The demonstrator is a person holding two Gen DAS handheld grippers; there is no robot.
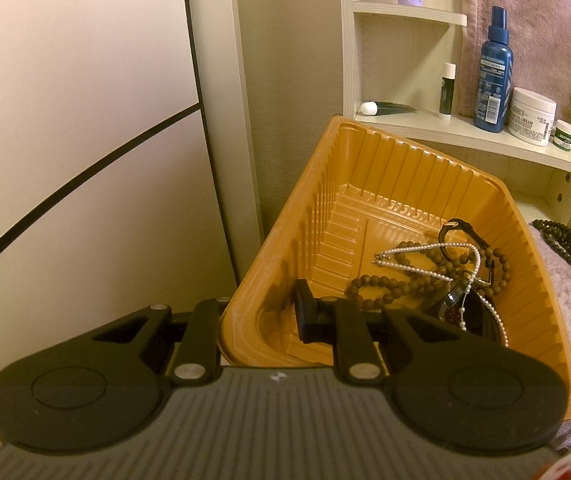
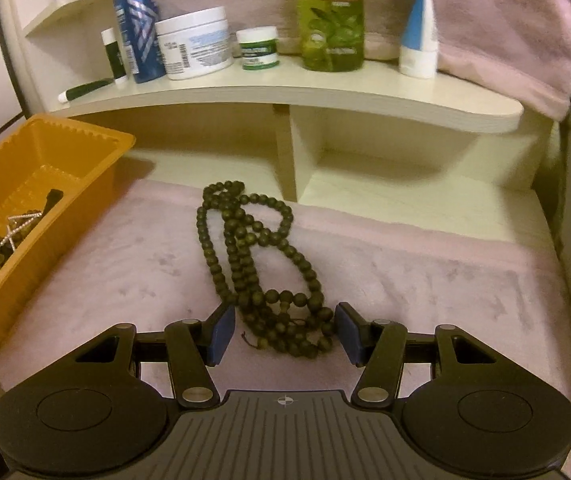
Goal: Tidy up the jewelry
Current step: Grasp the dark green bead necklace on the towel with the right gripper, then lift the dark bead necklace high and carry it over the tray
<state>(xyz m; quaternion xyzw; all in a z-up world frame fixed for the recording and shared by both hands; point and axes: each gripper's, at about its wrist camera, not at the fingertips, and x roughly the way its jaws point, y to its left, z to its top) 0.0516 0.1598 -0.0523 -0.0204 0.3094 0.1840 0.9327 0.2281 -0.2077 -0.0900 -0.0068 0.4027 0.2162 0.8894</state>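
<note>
Most jewelry lies in the orange tray (image 1: 385, 184), its wall pinched by the left tool (image 1: 261, 320) — apparently; right tool (image 2: 284, 334), half-open, straddles the remaining dark bead necklace (image 2: 261, 264) beside the tray.

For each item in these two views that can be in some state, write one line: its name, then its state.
left gripper: shut on the orange tray's wall
orange tray: tilted, held, jewelry inside
pearl necklace: tangled in the tray
brown bead bracelet: lying in the tray
right gripper: open, jaws either side of the dark bead necklace
dark bead necklace: heaped on the pink towel, outside the tray
blue spray bottle: upright on the shelf
</note>
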